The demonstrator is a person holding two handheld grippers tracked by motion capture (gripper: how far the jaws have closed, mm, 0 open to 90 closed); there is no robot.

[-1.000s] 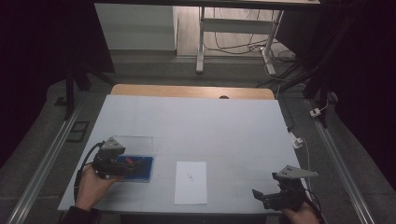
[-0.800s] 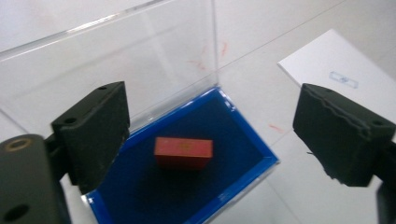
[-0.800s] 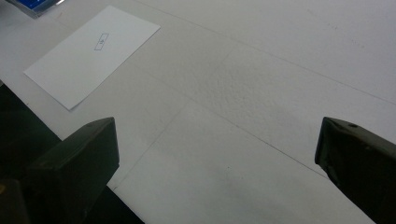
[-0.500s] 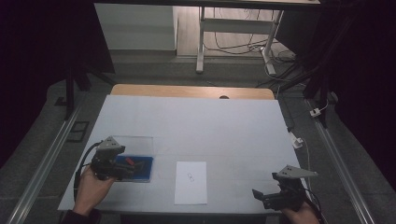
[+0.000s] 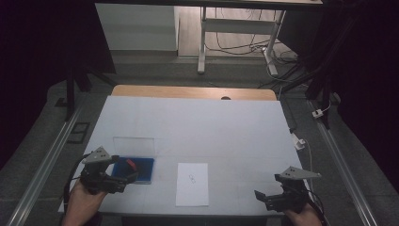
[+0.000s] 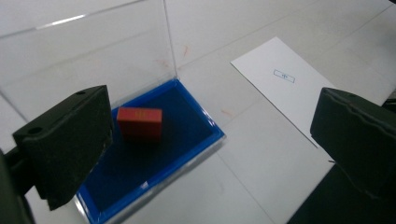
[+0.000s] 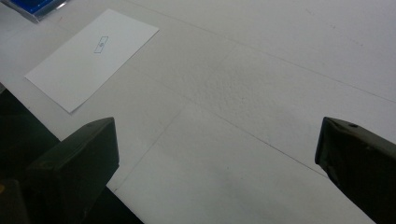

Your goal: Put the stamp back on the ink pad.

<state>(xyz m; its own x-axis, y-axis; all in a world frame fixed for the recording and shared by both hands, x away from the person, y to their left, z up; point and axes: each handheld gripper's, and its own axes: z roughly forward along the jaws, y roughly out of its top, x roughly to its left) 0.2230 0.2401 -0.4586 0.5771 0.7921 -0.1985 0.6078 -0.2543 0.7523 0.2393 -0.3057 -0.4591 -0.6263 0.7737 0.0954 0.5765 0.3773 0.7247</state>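
A shallow blue box lies at the near left of the white table, its clear lid standing open behind it. A small red block rests inside it, also seen as red block on the blue lining. My left gripper hovers just left of the box and points at it. Its jaws have just been opening and now stand wide, with nothing between the pads. My right gripper is open near the front right edge, over bare table.
A white sheet of paper with a small printed mark lies between the grippers near the front edge; the same sheet sits right of the box. A wooden strip runs along the table's far edge. Metal rails flank both sides.
My left gripper has drawn back from over the blue box toward the near left, and its jaws have spread. The red block now lies uncovered in the box. The right gripper has stayed put.
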